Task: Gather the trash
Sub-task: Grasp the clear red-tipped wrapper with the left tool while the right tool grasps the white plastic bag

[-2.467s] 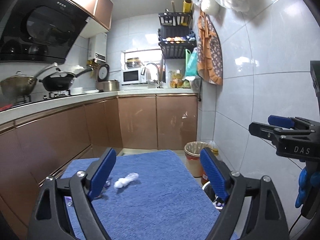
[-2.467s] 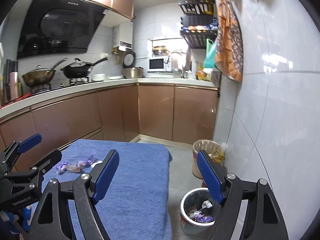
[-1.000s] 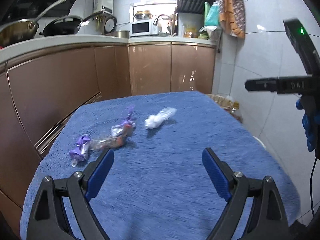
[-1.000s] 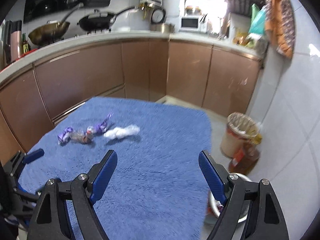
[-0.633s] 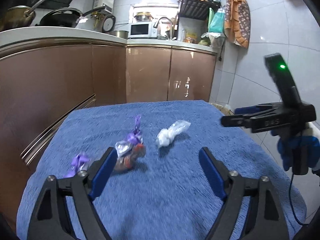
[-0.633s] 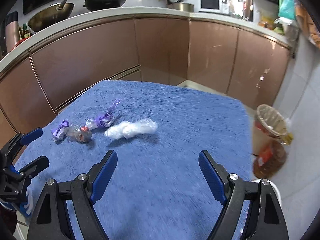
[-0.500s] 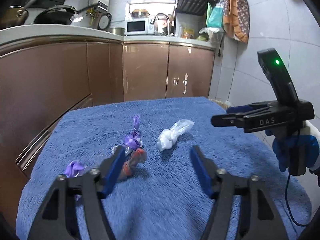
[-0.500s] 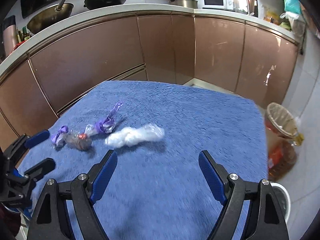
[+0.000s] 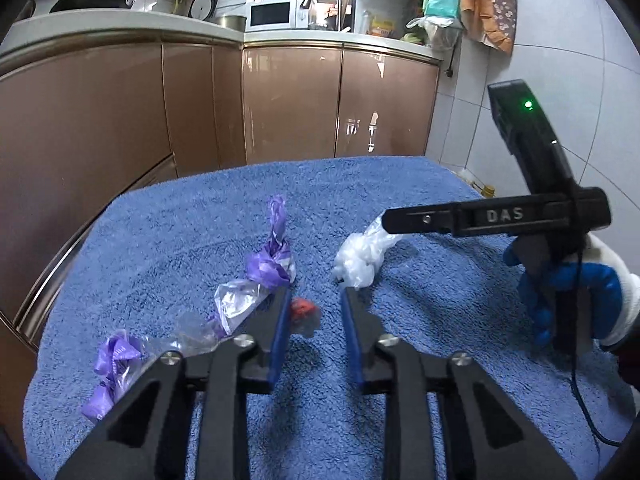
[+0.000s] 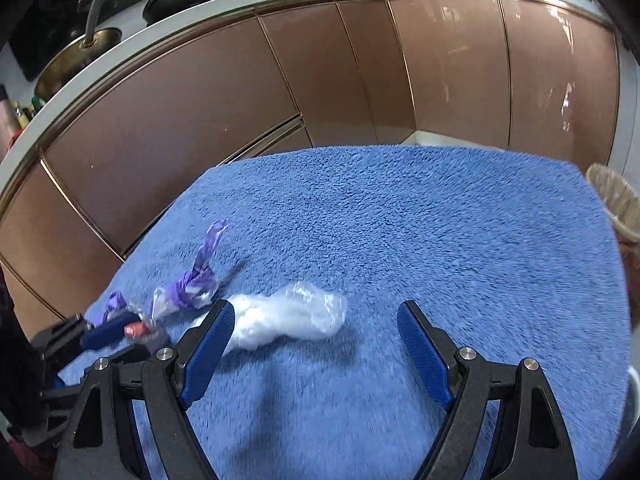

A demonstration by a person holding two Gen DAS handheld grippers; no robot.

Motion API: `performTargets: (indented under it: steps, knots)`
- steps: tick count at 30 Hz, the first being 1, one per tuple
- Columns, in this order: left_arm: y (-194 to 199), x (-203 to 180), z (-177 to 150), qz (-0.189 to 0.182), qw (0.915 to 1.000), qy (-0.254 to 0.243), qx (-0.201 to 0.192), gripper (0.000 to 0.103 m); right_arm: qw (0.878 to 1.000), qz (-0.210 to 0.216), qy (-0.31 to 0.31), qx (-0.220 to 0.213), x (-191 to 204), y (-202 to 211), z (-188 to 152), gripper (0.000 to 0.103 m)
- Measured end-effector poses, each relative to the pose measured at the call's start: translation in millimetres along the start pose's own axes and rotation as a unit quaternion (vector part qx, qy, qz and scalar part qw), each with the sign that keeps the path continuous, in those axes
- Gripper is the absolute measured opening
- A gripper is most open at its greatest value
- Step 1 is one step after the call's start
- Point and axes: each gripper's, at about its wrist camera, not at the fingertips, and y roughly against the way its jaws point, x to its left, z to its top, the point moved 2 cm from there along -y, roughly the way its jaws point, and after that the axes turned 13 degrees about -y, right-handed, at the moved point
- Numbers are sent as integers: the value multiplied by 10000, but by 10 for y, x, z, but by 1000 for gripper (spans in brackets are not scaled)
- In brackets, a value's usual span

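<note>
A purple and clear candy wrapper with a red piece (image 9: 302, 309) lies on the blue towel (image 9: 200, 220); it also shows in the right wrist view (image 10: 188, 286). A crumpled white plastic wad (image 9: 360, 254) lies to its right, also in the right wrist view (image 10: 288, 316). My left gripper (image 9: 314, 312) has its jaws narrowed around the red piece, a gap still showing. My right gripper (image 10: 316, 340) is open just above the white wad.
Brown kitchen cabinets (image 9: 292, 96) curve behind the towel-covered table. A lined trash bin (image 10: 616, 196) stands on the floor past the table's right edge. A tiled wall (image 9: 560, 60) is at the right.
Both grippers have come down and forward toward the trash. My left gripper's jaws have narrowed around the red candy piece. My right gripper has moved over the white wad.
</note>
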Motion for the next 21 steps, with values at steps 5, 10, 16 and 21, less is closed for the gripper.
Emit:
performTargets:
  steps: [5, 10, 16, 21]
  knots:
    - [-54, 42, -12, -123, 9998, 96, 114, 8, 9992, 214, -236, 235, -72, -163, 1, 46]
    - [-31, 4, -14, -22, 9999, 66, 136, 4, 9989, 344, -191, 241, -59, -122, -3, 10]
    - [191, -91, 14, -26, 9999, 129, 38, 4, 9996, 266, 121, 0, 102, 266, -35, 7]
    - [657, -162, 99, 8, 9995, 200, -253, 4, 9987, 211, 376, -268, 294, 799, -113, 7]
